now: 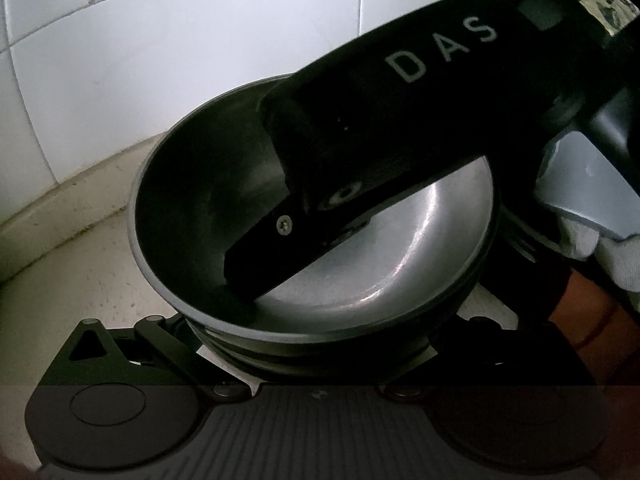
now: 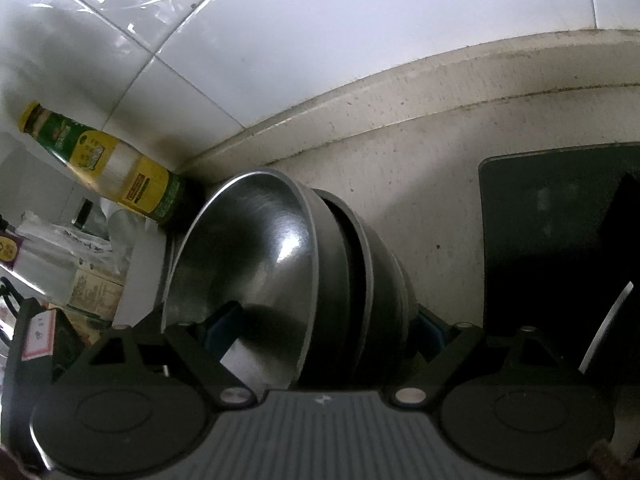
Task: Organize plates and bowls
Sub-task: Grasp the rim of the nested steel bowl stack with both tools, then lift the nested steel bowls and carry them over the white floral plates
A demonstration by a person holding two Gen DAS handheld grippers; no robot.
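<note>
Left wrist view shows a stack of nested steel bowls [image 1: 224, 216] sitting just in front of the left gripper [image 1: 312, 344], whose fingertips are hidden under the stack, so I cannot tell if its jaws are apart or together; a finger of the right gripper [image 1: 304, 208] dips inside the top bowl. In the right wrist view the right gripper [image 2: 320, 328] is clamped across the stack [image 2: 256, 248], 1 blue pad [image 2: 224, 328] inside the top bowl, above the beige counter [image 2: 420, 184], with a yellow-labelled bottle [image 2: 100, 160] near the tiled wall [image 2: 320, 40].
</note>
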